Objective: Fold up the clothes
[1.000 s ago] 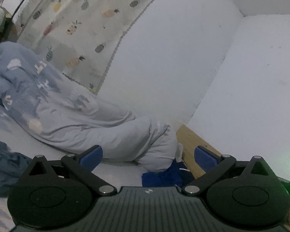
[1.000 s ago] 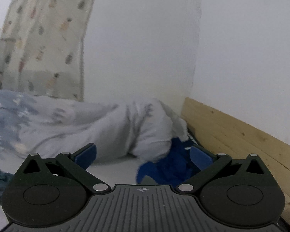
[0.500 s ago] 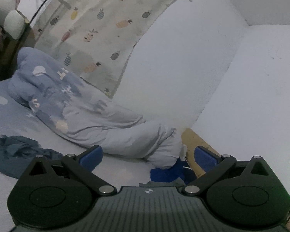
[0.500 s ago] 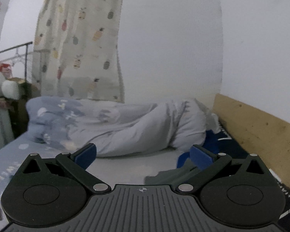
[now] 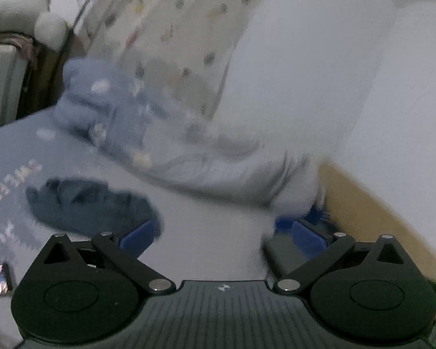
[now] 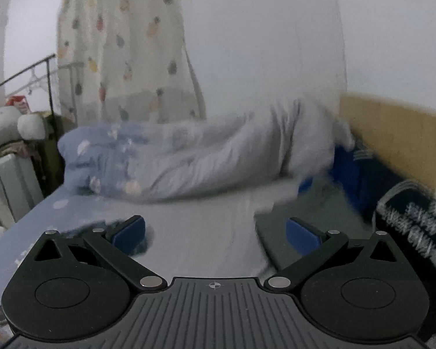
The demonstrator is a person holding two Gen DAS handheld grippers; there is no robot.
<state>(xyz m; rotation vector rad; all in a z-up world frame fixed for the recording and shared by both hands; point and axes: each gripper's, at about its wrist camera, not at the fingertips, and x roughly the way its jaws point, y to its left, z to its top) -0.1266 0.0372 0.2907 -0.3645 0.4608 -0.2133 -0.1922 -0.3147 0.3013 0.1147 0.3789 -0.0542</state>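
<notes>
We hold 2 grippers above the bed sheet (image 5: 212, 232), and both views are smeared with motion blur, so fine detail is lost. Our left gripper (image 5: 222, 240) has its blue pads spread wide with nothing between them; our right gripper (image 6: 216, 234) is likewise spread and empty. The clothes lie in 3 places: a crumpled dark blue-grey garment (image 5: 90, 203) on the sheet to the left of the left gripper, a grey garment (image 6: 271, 200) lying flat just ahead of the right gripper's right pad, and a bright blue garment (image 6: 354, 171) tucked near the wooden bed frame (image 6: 398, 133), partly under the rolled duvet (image 6: 189, 160). We judge the work to be at its opening step: no garment is picked up or laid out yet. The next move, as we see it, calls for choosing 1 piece, probably the nearby grey one, lowering both grippers to its edge, and pinching 2 corners to spread it flat.
</notes>
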